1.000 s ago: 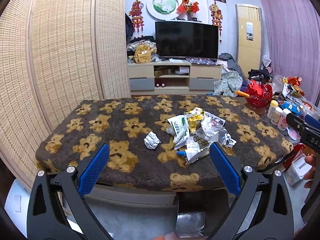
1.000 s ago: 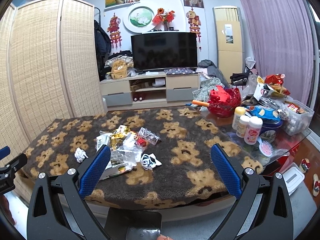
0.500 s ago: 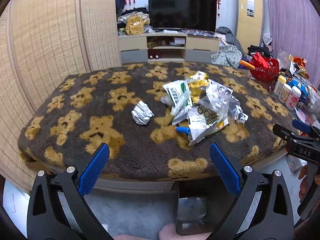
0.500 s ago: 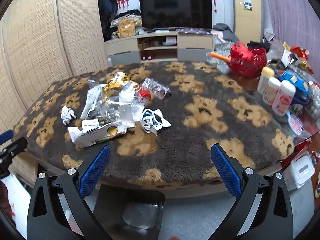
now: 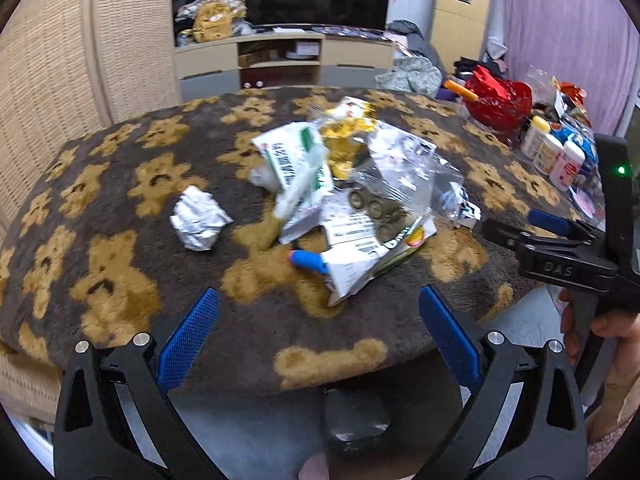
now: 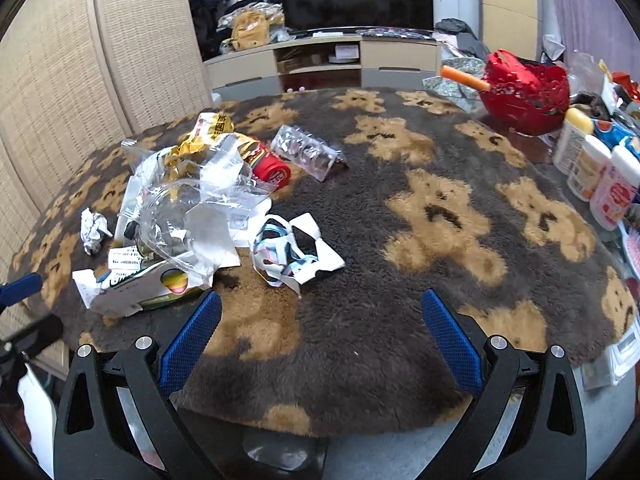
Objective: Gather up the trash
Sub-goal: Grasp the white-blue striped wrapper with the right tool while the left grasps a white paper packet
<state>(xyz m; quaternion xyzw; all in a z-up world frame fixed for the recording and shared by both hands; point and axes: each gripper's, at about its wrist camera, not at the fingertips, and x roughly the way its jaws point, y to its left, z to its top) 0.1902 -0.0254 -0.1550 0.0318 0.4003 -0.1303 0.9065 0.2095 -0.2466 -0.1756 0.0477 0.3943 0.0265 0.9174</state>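
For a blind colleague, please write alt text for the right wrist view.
A pile of trash, clear plastic bags, wrappers and torn paper, lies on a brown bear-patterned blanket, left of the open, empty right gripper. A red basket and bottles stand at the right edge.

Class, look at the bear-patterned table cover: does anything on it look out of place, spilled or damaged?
Yes. A heap of torn wrappers and clear plastic bags lies strewn over the cover. A crumpled foil ball sits apart beside it, and a torn paper scrap on the other side. Both grippers are open, holding nothing.
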